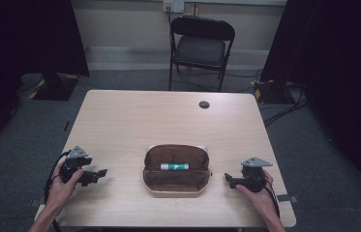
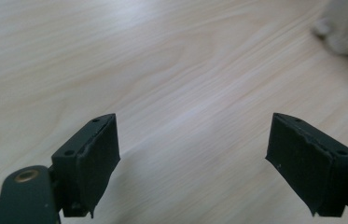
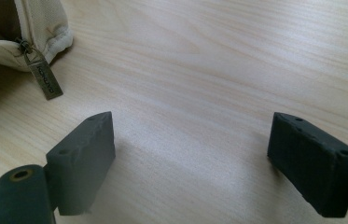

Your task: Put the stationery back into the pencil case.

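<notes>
The wooden table (image 1: 134, 121) bears an unzipped brown pencil case (image 1: 176, 182) at centre, a green-and-white tube (image 1: 174, 166) inside. Left gripper (image 1: 99, 173) at nine o'clock, right gripper (image 1: 227, 178) at three, both with jaws apart and empty: nothing looks begun.

Both forearms come in low from the near edge, each hand wrapped around a gripper. The left gripper (image 1: 101, 172) sits out to the left, tips turned inward to the right, its fingers (image 2: 92, 158) spread wide with nothing between them. The right gripper (image 1: 227, 177) mirrors it (tips turned inward to the left), its fingers (image 3: 87, 154) equally far apart and empty. Both hover just above the table (image 1: 120, 125), well apart from each other.
</notes>
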A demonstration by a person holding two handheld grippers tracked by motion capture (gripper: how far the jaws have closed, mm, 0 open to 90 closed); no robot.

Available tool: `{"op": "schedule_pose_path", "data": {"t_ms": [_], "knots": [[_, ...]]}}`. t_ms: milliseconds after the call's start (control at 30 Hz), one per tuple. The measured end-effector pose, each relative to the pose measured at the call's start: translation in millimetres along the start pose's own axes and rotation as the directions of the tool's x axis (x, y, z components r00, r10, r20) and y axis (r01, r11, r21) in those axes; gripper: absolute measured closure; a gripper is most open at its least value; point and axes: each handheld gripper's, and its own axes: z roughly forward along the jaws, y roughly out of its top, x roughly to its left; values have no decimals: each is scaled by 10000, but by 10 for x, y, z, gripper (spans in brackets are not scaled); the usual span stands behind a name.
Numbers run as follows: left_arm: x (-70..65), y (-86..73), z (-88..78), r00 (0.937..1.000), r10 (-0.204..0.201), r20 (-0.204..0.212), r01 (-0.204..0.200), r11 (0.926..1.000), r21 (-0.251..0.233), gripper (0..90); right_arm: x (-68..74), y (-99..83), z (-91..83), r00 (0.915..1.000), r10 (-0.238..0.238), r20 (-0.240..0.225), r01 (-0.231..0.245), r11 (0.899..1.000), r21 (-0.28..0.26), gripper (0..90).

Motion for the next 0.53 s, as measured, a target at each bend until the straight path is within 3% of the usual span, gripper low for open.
{"op": "schedule_pose_path", "data": {"t_ms": [33,200,267,367,433,533], "knots": [[0,0,0,10000,0,0,0,10000,0,168,0,0,0,10000,0,0,0,10000,0,140],[122,-79,64,9948,-407,-937,429,9988,217,169,0,0,0,10000,1,-8,-1,10000,1,140],[130,-101,89,9915,-338,-1252,352,9993,89,149,-2,1,1,10000,-19,-17,19,10000,-10,140],[140,-120,105,9909,-379,-1293,361,9992,-165,140,-2,3,4,10000,-21,-18,21,10000,-15,139],[136,-144,139,9884,-580,-1404,515,9975,-493,59,0,5,6,10000,-17,5,17,10000,-7,139],[141,-149,151,9875,-557,-1476,490,9976,-489,42,-1,5,6,10000,-20,15,20,10000,-7,137]]}}
